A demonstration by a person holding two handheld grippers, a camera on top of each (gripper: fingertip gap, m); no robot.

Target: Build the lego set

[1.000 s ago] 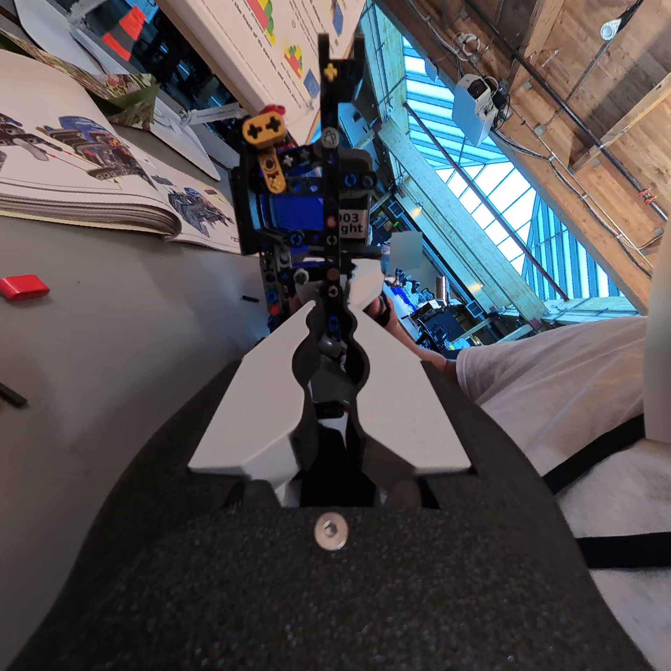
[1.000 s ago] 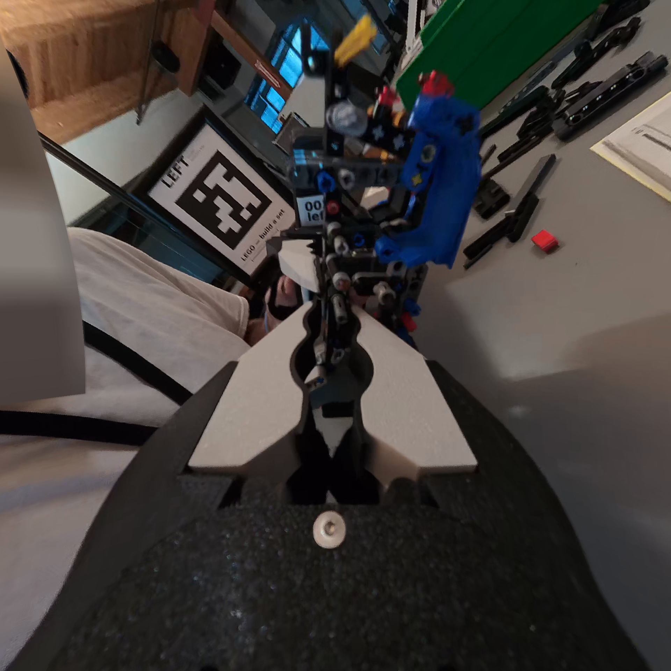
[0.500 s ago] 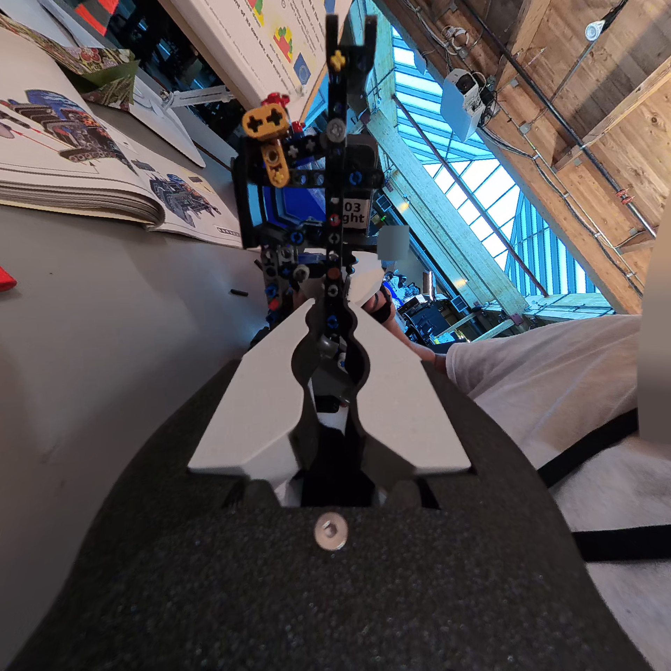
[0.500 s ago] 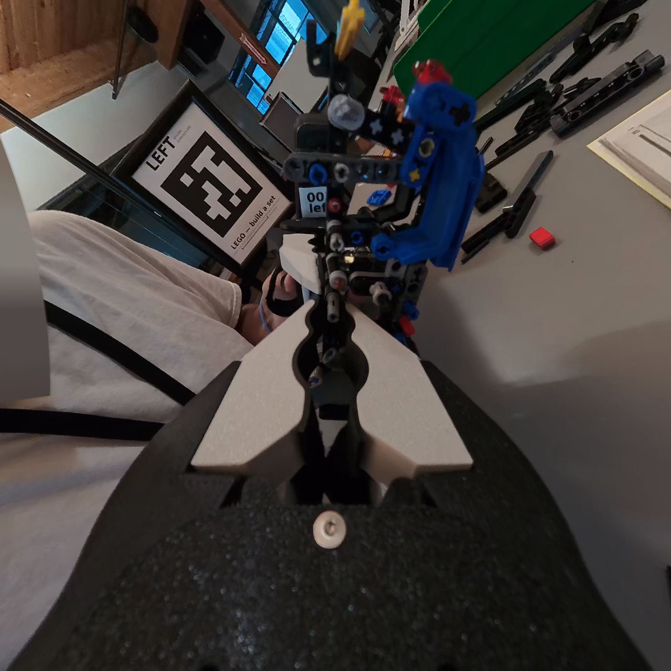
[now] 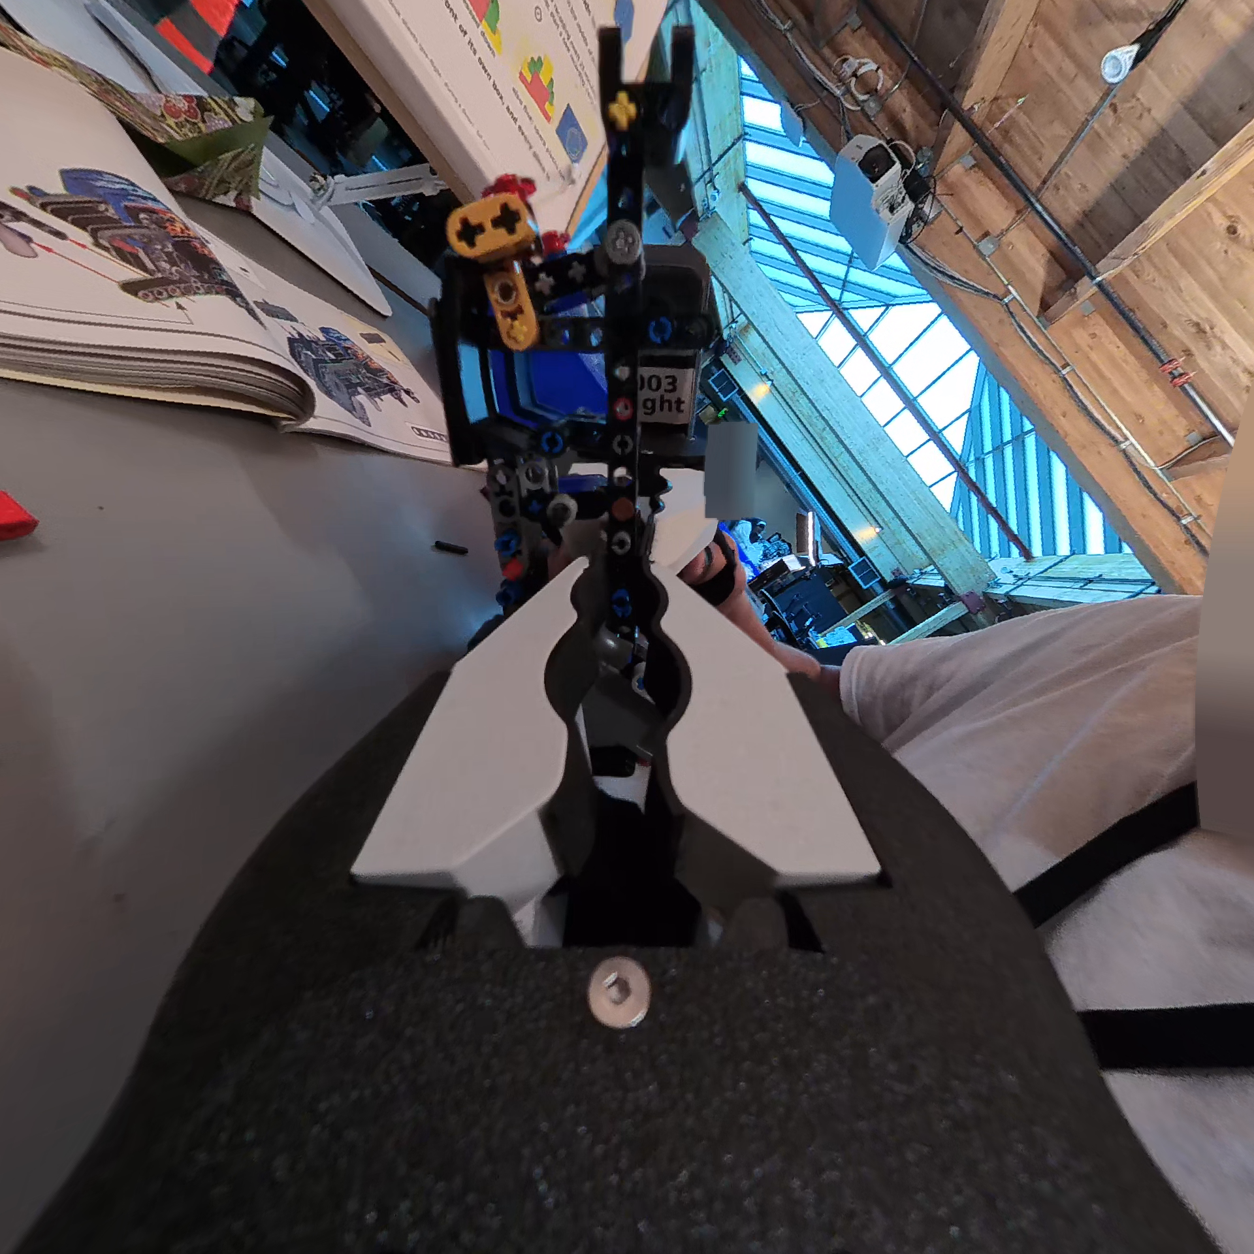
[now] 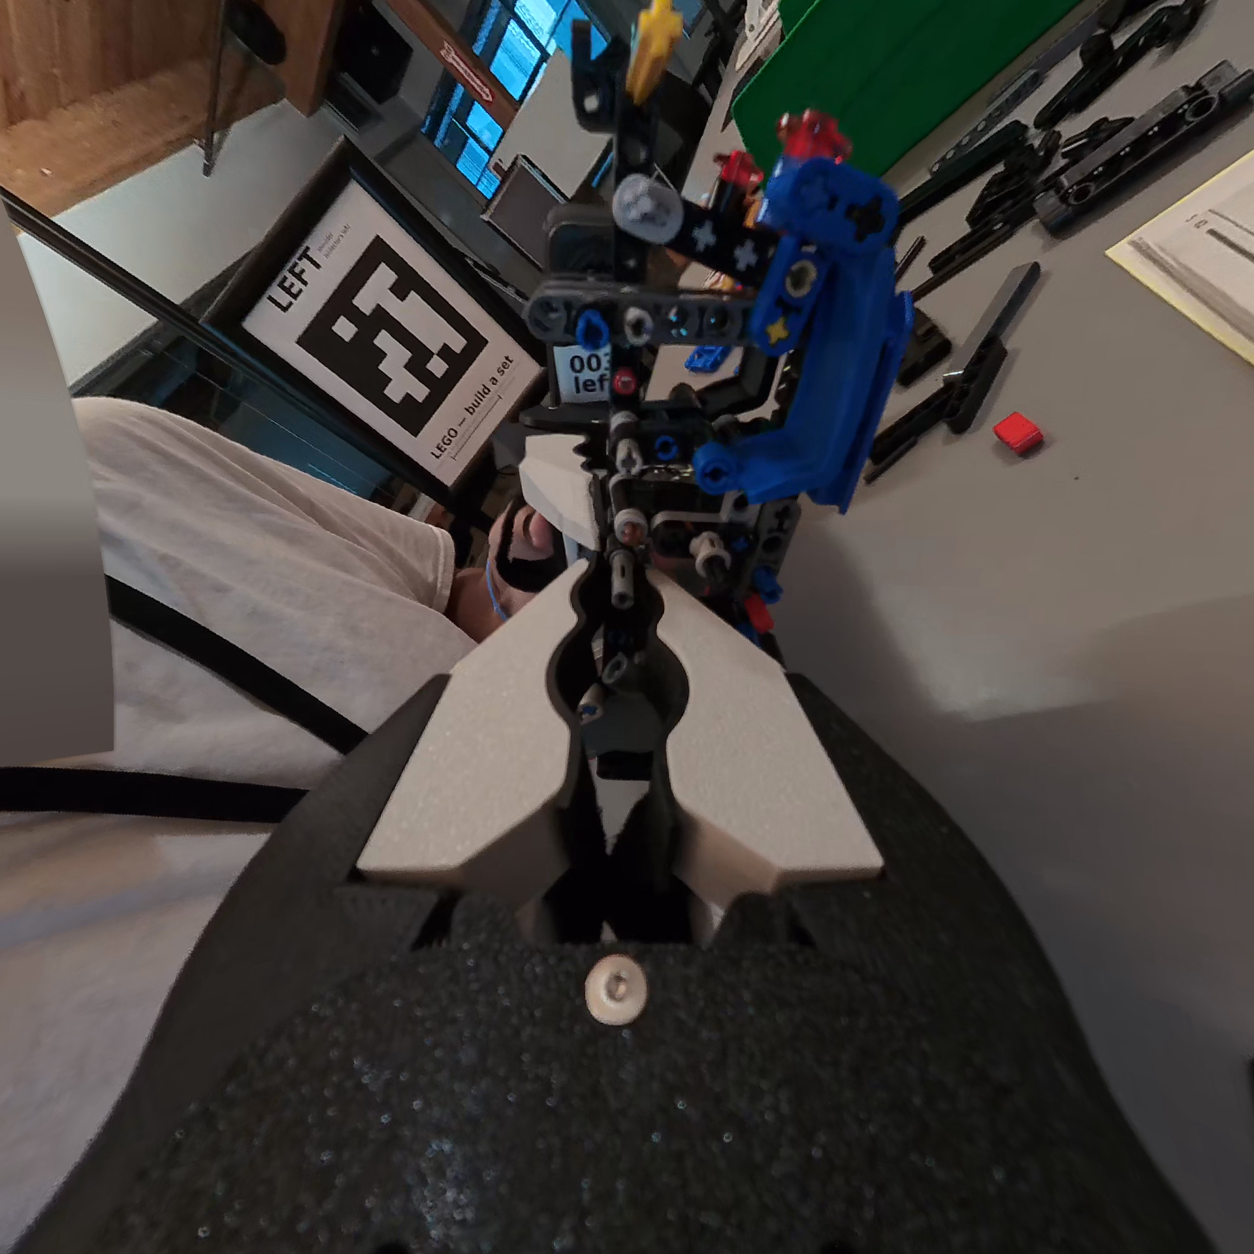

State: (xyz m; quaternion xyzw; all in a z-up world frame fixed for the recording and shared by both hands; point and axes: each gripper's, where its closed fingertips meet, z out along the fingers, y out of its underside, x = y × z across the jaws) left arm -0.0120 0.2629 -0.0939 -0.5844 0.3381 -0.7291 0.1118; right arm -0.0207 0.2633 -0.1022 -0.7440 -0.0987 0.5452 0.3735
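A half-built Lego model (image 5: pixel 597 353) of black beams, blue panels and yellow connectors hangs above the grey table, held from opposite sides. My left gripper (image 5: pixel 619 577) is shut on its long black beam. My right gripper (image 6: pixel 621 577) is shut on the same model (image 6: pixel 685 319), whose blue panel (image 6: pixel 828 353) points right. The other gripper's white fingers (image 5: pixel 685 529) show behind the model in the left wrist view, and likewise in the right wrist view (image 6: pixel 556 468). The model's lower end is hidden between the fingers.
An open instruction book (image 5: pixel 156 319) lies on the table at the left, with a red piece (image 5: pixel 13 516) and a small black pin (image 5: pixel 451 546). Several loose black beams (image 6: pixel 1126 142), a red piece (image 6: pixel 1016 431), a green box (image 6: pixel 882 74) and a paper sheet (image 6: pixel 1208 271) lie right. A person in white (image 6: pixel 258 543) stands close. My two grippers' fingertips are within a few centimetres of each other.
Both grippers keep their hold on the model. The held model has tilted and shifted slightly against the background; the book and red piece slid left in the left wrist view.
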